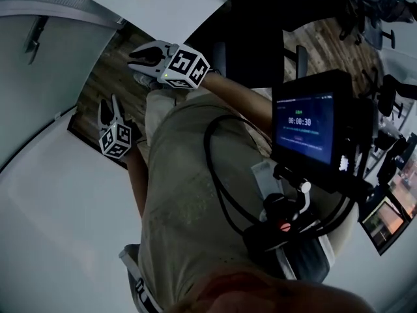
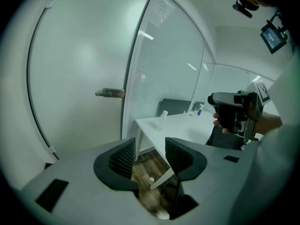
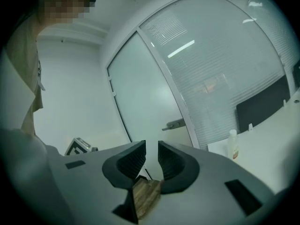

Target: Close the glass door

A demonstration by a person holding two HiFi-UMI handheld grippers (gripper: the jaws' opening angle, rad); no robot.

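Right claw (image 3: 152,149) empty — glass door (image 3: 140,88) ahead.

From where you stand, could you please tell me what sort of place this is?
Probably an office: a frosted glass door, a glass partition lined with blinds, and a white table.

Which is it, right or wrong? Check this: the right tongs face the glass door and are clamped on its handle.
Wrong on the grip. The right tongs face the glass door but are not clamped on its handle. The right gripper view shows the jaws apart with nothing between them, and the handle stands free on the door beyond them.
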